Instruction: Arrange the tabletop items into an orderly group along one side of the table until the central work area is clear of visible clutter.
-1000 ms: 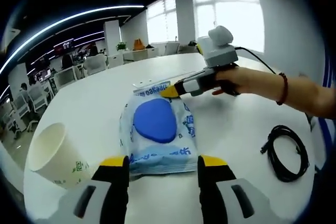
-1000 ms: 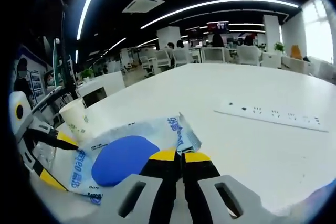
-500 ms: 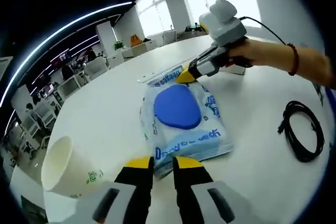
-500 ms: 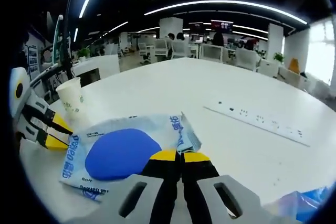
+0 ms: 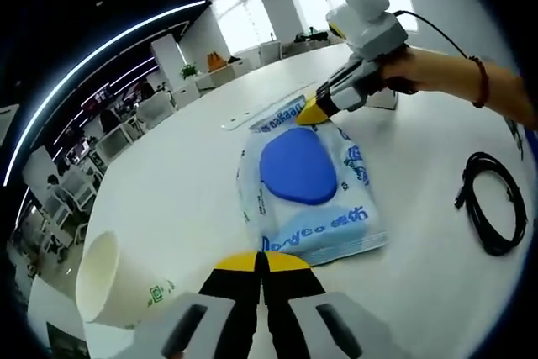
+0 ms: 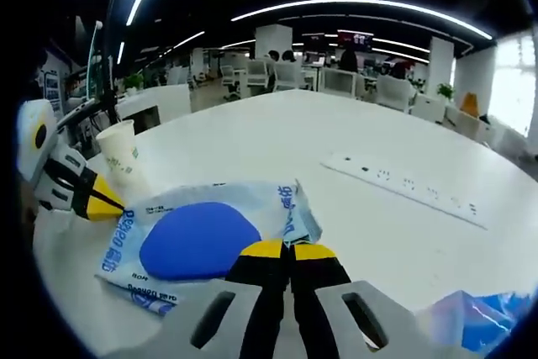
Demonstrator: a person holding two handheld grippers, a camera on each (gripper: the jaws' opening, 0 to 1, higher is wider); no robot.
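Note:
A pale blue wipes pack (image 5: pixel 313 199) with a dark blue oval lid lies flat on the white table (image 5: pixel 176 182). My left gripper (image 5: pixel 261 259) is shut, its yellow tips meeting the pack's near corner seam. From the far side my right gripper (image 5: pixel 314 111), held by a hand, is shut on the pack's end flap. In the right gripper view the same pack (image 6: pixel 197 237) lies just beyond my right gripper (image 6: pixel 290 250), whose closed tips pinch the crinkled flap. There the left gripper (image 6: pixel 116 205) touches the pack's opposite corner.
A white paper cup (image 5: pixel 113 283) lies tipped at the near left of the pack and shows as a cup (image 6: pixel 122 160) behind the left gripper. A coiled black cable (image 5: pixel 493 208) lies to the right. A white power strip (image 6: pixel 403 187) and a blue plastic bag (image 6: pixel 471 329) are nearby.
My left jaws went from open around the pack's near edge to fully shut at its corner. The right gripper has kept its hold on the far flap.

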